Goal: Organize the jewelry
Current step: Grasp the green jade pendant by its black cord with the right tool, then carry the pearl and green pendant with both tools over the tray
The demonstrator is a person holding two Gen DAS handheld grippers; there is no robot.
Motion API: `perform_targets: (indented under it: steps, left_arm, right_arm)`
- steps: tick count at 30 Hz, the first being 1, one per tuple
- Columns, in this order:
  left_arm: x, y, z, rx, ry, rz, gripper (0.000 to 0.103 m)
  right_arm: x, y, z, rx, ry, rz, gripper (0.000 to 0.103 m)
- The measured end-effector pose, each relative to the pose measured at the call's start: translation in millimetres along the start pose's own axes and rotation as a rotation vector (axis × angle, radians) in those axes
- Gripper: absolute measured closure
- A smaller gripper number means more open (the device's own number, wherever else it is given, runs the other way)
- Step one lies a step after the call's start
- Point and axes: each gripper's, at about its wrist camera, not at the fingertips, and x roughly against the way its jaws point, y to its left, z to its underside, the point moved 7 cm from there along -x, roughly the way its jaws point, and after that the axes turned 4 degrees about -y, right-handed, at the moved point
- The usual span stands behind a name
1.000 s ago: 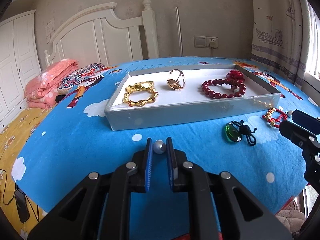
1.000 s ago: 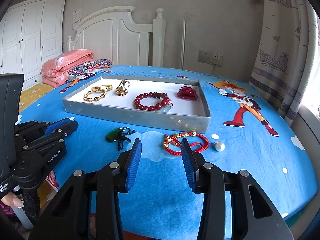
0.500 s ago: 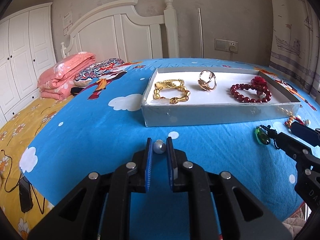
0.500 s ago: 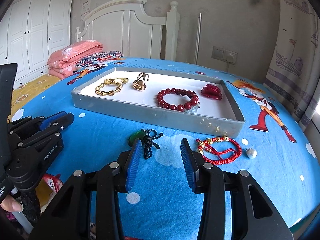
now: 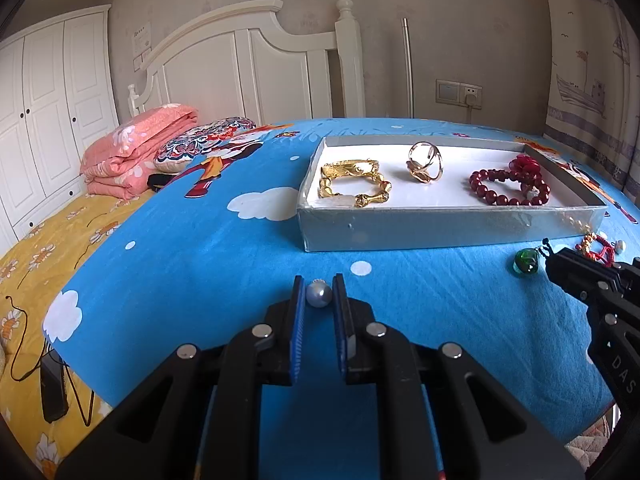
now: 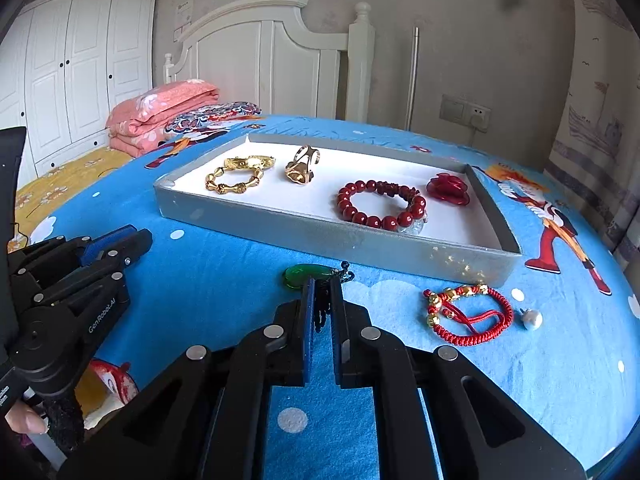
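Note:
My left gripper [image 5: 319, 292] is shut on a grey pearl earring [image 5: 319, 294], held over the blue bedspread short of the tray. A grey tray [image 5: 440, 228] with a white floor holds a gold bracelet [image 5: 354, 184], a gold ring [image 5: 425, 164], a red bead bracelet [image 5: 508, 188] and a red flower piece [image 5: 526, 164]. In the right wrist view, my right gripper [image 6: 322, 292] has its jaws closing tight on the black cord [image 6: 320, 312] of a green pendant [image 6: 304, 274], which lies just before the tray [image 6: 320, 236].
A red cord bracelet with gold beads [image 6: 468, 316] and a second pearl earring [image 6: 532, 318] lie on the bedspread right of the pendant. Folded pink bedding [image 5: 136, 148] and a patterned pillow [image 5: 204, 144] sit near the white headboard. A curtain hangs at the right.
My right gripper slid left from over the red cord bracelet to the green pendant, and its jaws went from open to shut on the black cord. The left gripper shifted left, still holding the pearl.

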Motion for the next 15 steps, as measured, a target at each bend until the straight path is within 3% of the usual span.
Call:
perform_targets:
  steps: [15]
  left_arm:
    - [19.0,-17.5,-0.1,-0.068,-0.055,0.000,0.090]
  right_arm:
    - [30.5,-8.3,-3.2,0.009,-0.086,0.029,0.096]
